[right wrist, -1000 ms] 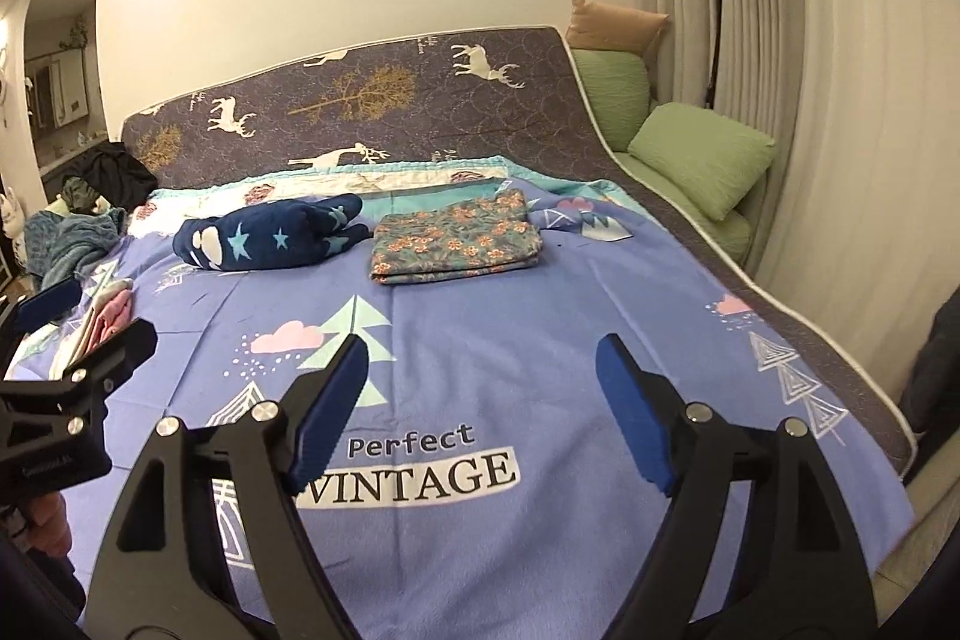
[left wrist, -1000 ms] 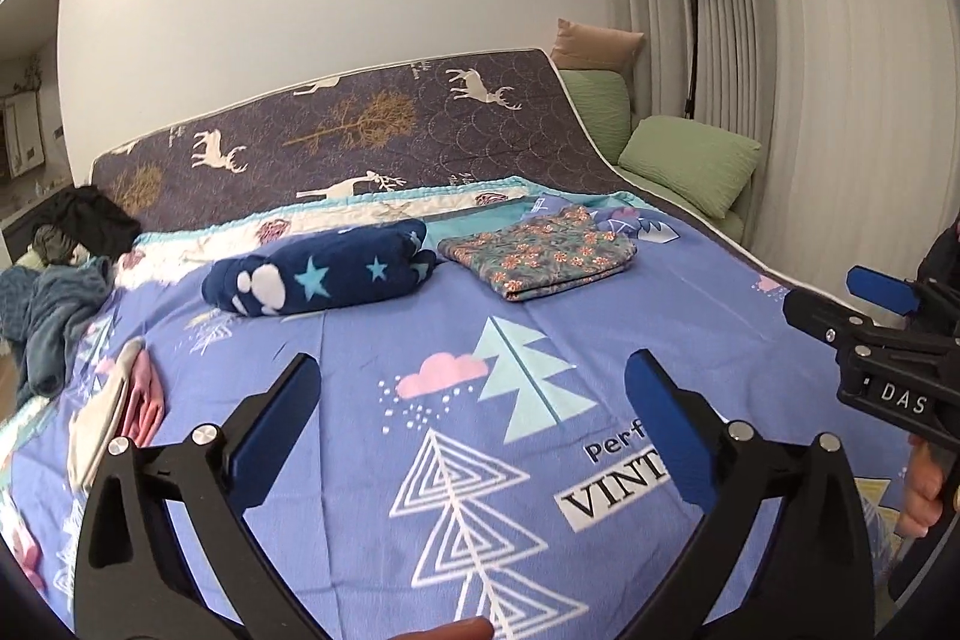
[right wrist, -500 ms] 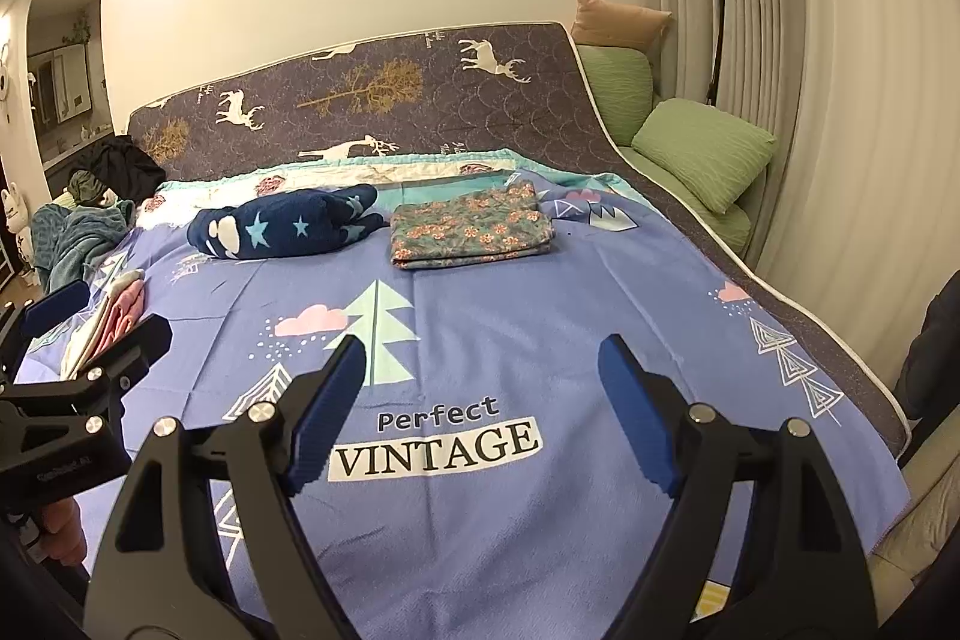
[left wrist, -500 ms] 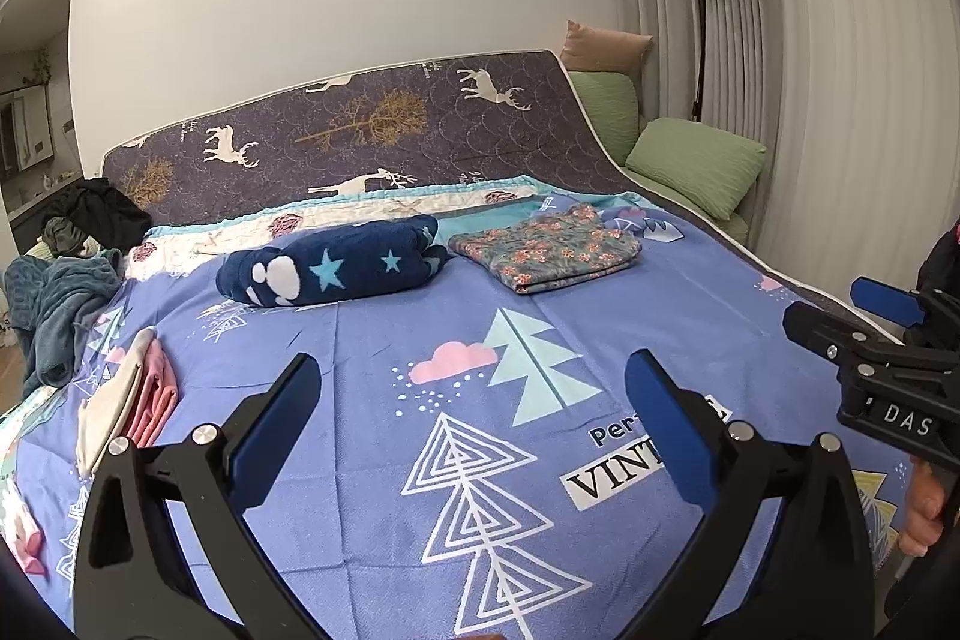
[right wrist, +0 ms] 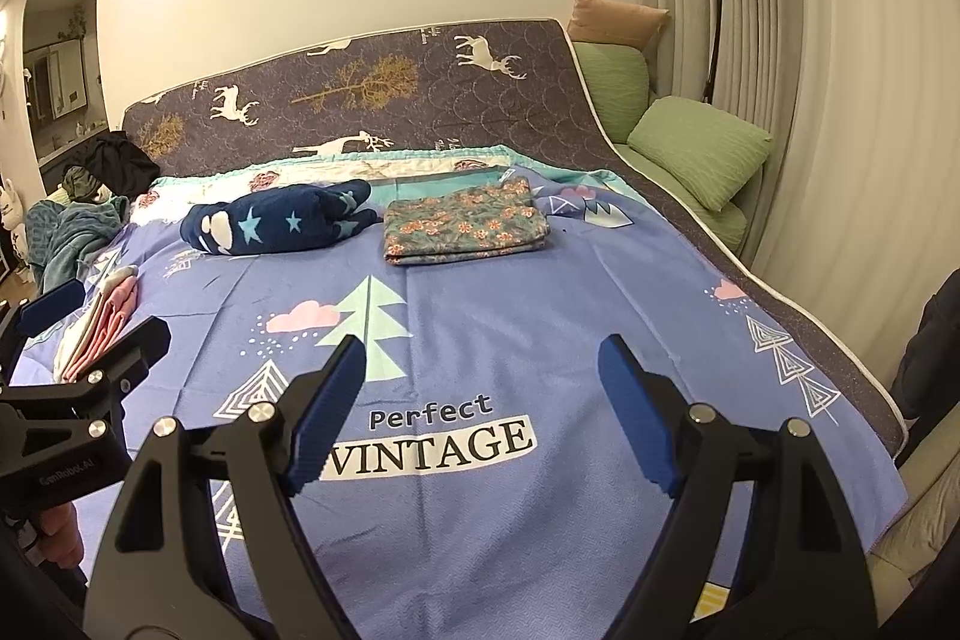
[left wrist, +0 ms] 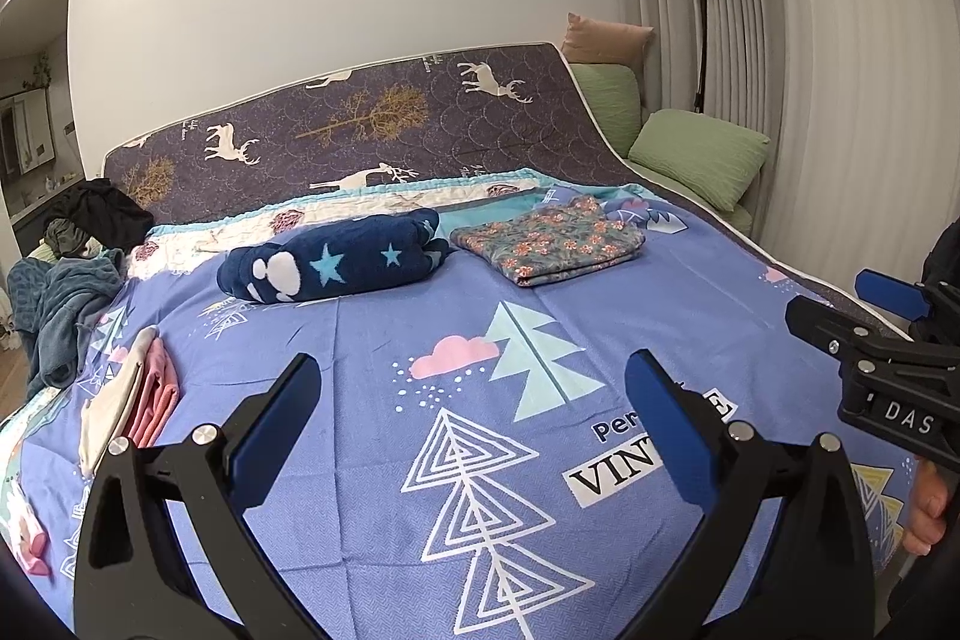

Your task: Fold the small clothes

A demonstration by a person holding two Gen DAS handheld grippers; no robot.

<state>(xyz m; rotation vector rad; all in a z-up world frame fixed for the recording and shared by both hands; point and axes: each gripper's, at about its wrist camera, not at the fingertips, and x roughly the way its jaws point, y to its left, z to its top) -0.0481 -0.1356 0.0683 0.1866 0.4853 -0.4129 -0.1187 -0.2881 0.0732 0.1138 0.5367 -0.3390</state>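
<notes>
A folded floral cloth [left wrist: 549, 241] [right wrist: 465, 226] and a rolled navy star blanket [left wrist: 336, 265] [right wrist: 282, 226] lie at the far end of the blue printed bedspread [left wrist: 372, 340] [right wrist: 510, 322]. A small stack of pink and cream clothes [left wrist: 135, 403] [right wrist: 99, 322] rests near the bed's left edge. My left gripper [left wrist: 471, 400] hovers open over the near spread, nothing between its blue pads. My right gripper [right wrist: 483, 379] hovers open over the "Perfect VINTAGE" print, likewise empty. Each gripper shows at the edge of the other's view.
A heap of teal and dark clothes [left wrist: 60, 304] [right wrist: 78, 214] lies off the bed's left side. Green pillows [left wrist: 699, 157] [right wrist: 699, 148] and a black floor lamp [left wrist: 702, 10] stand on the right by the curtain. A deer-print mattress [left wrist: 390, 124] leans at the head.
Both views have shifted slightly, as if the grippers tipped up or drew back a little; the bed's things sit lower in frame. Both grippers stay open and empty.
</notes>
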